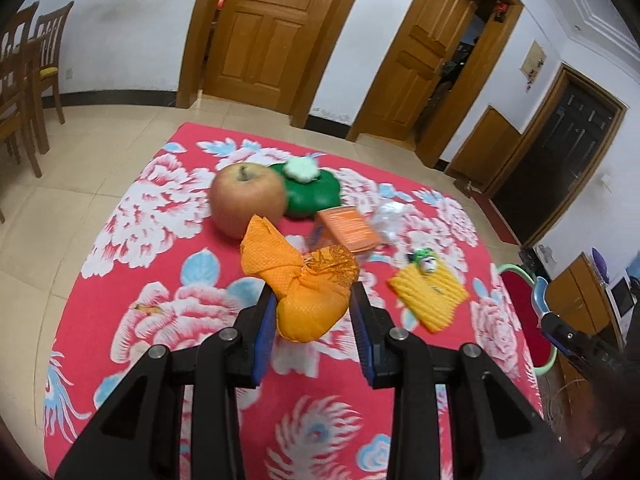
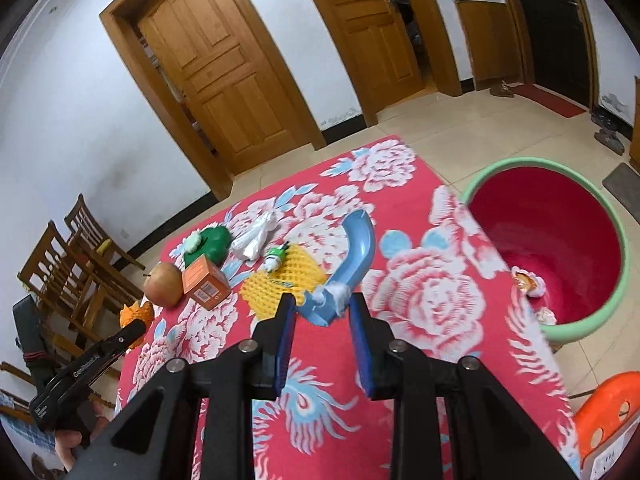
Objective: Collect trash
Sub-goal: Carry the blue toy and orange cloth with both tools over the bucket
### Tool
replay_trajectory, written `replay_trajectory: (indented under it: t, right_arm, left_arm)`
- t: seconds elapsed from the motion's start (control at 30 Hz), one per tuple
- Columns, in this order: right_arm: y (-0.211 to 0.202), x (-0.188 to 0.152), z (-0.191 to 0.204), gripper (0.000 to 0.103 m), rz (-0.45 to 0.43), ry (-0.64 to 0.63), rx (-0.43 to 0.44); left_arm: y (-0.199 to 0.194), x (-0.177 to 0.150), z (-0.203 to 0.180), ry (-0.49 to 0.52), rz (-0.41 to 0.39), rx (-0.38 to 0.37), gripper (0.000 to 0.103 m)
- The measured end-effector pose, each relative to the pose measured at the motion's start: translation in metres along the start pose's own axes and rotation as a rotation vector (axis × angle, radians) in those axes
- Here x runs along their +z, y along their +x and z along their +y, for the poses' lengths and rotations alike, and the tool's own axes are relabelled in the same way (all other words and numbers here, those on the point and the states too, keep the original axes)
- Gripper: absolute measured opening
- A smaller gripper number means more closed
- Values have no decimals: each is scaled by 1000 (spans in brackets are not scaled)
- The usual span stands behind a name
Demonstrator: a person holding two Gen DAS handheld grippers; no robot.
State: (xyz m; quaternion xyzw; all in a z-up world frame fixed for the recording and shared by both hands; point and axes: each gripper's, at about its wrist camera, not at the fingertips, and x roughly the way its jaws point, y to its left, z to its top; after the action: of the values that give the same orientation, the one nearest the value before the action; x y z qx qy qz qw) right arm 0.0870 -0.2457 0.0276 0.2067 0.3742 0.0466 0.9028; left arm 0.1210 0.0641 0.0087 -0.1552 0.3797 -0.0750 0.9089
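The left tongs (image 1: pixel 312 300) gripped an orange cloth bundle (image 1: pixel 308 304), the right tongs (image 2: pixel 322 304) a blue scoop (image 2: pixel 348 268); both loads probably needed carrying next to the red bin (image 2: pixel 548 232) at two o'clock.

left tongs (image 1: pixel 313 304) clamp orange mesh bag (image 1: pixel 308 304) | above red floral cloth (image 1: pixel 168 320) | apple (image 1: pixel 248 199) behind

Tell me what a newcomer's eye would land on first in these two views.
First, the loud red floral tablecloth covering the table. Next, the crumpled orange wrapper clamped in the left gripper, in front of a big apple. In the right wrist view, the right gripper holds a curved blue plastic piece, with a green-rimmed red bin on the floor beyond the table's right edge.
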Motion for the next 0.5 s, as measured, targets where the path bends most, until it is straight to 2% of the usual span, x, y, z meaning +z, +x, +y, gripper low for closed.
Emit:
replay_trajectory:
  t: [0.5]
  right_arm:
    - [-47, 1, -75, 30, -89, 135, -61]
  left_arm:
    - [-6, -6, -78, 124, 9, -43, 35]
